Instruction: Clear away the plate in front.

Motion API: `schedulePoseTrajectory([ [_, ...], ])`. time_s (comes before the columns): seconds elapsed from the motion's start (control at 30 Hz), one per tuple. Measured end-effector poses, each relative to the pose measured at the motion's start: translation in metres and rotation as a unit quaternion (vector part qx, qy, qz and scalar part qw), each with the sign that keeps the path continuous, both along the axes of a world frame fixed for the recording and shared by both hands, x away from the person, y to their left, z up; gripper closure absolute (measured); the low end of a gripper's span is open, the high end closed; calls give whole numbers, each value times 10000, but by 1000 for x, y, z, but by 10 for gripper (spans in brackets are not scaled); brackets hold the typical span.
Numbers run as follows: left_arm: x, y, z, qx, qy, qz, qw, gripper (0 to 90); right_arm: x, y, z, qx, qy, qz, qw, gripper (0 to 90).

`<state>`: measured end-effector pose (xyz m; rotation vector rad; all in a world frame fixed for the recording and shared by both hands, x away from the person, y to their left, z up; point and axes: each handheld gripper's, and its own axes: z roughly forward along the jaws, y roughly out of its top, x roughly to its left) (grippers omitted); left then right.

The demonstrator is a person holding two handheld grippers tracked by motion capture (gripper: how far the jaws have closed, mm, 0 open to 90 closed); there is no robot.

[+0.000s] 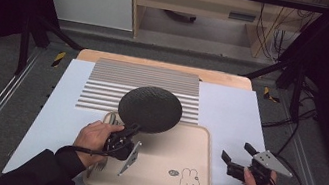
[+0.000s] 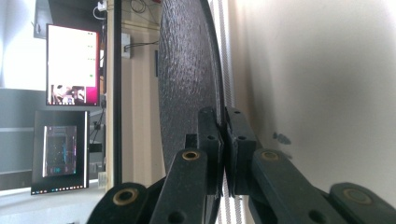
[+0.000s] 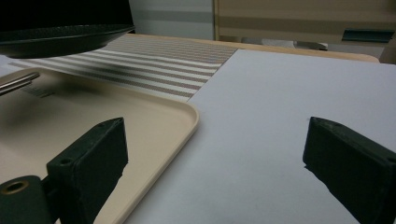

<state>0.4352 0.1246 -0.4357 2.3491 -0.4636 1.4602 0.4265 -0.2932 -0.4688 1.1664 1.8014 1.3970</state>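
Observation:
A round black plate (image 1: pixel 150 109) hangs above the far edge of the beige tray (image 1: pixel 193 148), held by its near rim in my left gripper (image 1: pixel 132 130). In the left gripper view the jaws are shut on the plate's edge (image 2: pixel 187 84), my left gripper (image 2: pixel 225 149) turned sideways. My right gripper (image 1: pixel 237 158) rests open over the white mat to the right of the tray, jaws wide apart (image 3: pixel 215 163) with nothing between them. The plate's underside (image 3: pixel 60 35) shows at the top left of the right gripper view. A metal utensil (image 1: pixel 110 116) lies on the tray's left part, partly hidden by my left hand.
A striped placemat (image 1: pixel 143 84) lies at the back of the white mat (image 1: pixel 230 113). The tray has a rabbit drawing (image 1: pixel 190 180) near its front right corner. A wooden table edge (image 1: pixel 167 66) runs behind. Cables trail from both grippers.

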Motion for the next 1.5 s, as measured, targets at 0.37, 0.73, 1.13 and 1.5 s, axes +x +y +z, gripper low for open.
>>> schedulePoseTrajectory([
  [0.37, -14, 2, -3, -43, 46, -67, 10000, 866, 0, 1, 0, 5, 11, 9, 10000, 68],
  [0.73, -25, 6, -10, 9, 42, -127, 9999, 864, 0, 1, 0, -10, 16, 9, 10000, 68],
  [1.13, -35, 5, -16, 108, 59, -223, 9997, 864, 0, 1, 0, -19, 14, 12, 10000, 68],
  [1.5, -57, 7, -19, 160, -9, -441, 9989, 860, 0, 1, 0, -32, 16, 16, 10000, 68],
])
